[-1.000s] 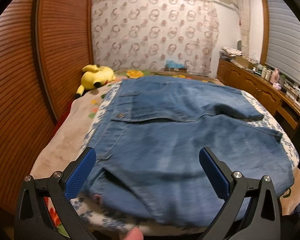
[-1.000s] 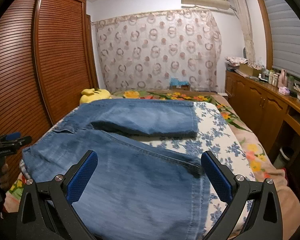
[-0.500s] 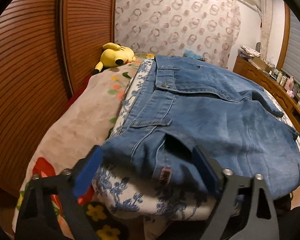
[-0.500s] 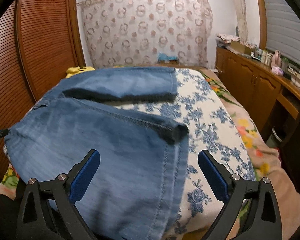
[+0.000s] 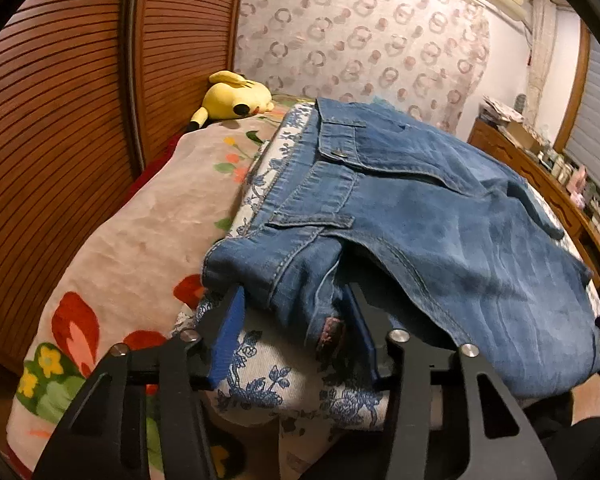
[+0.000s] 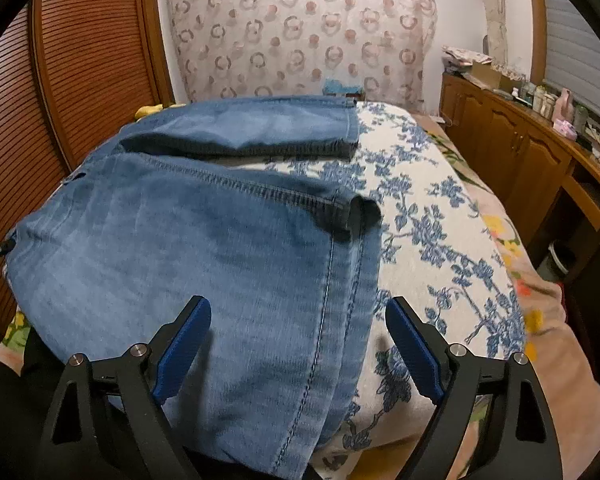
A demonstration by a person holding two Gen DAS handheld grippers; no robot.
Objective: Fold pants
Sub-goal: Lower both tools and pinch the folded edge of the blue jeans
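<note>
Blue denim pants [image 5: 412, 216] lie spread on the bed, waistband toward the left gripper, legs toward the right one [image 6: 188, 240]. My left gripper [image 5: 296, 320] is open around the near waistband corner, its blue pads on either side of the bunched denim. My right gripper [image 6: 300, 344] is open low over the near leg's hem end, its left pad [image 6: 184, 344] over the denim, its right pad [image 6: 414, 350] over the bedspread. The far leg [image 6: 244, 128] lies flat, apart from the near one.
The bed has a white and blue floral cover [image 6: 428, 216] over a flowered blanket [image 5: 132, 240]. A yellow plush toy [image 5: 236, 98] lies at the head. A wooden louvred wardrobe [image 5: 60, 100] stands left, a wooden counter [image 6: 520, 148] with bottles right.
Both grippers moved forward and down toward the pants. The left one came up to the waistband corner and narrowed around it. The right one lowered over the near leg's hem.
</note>
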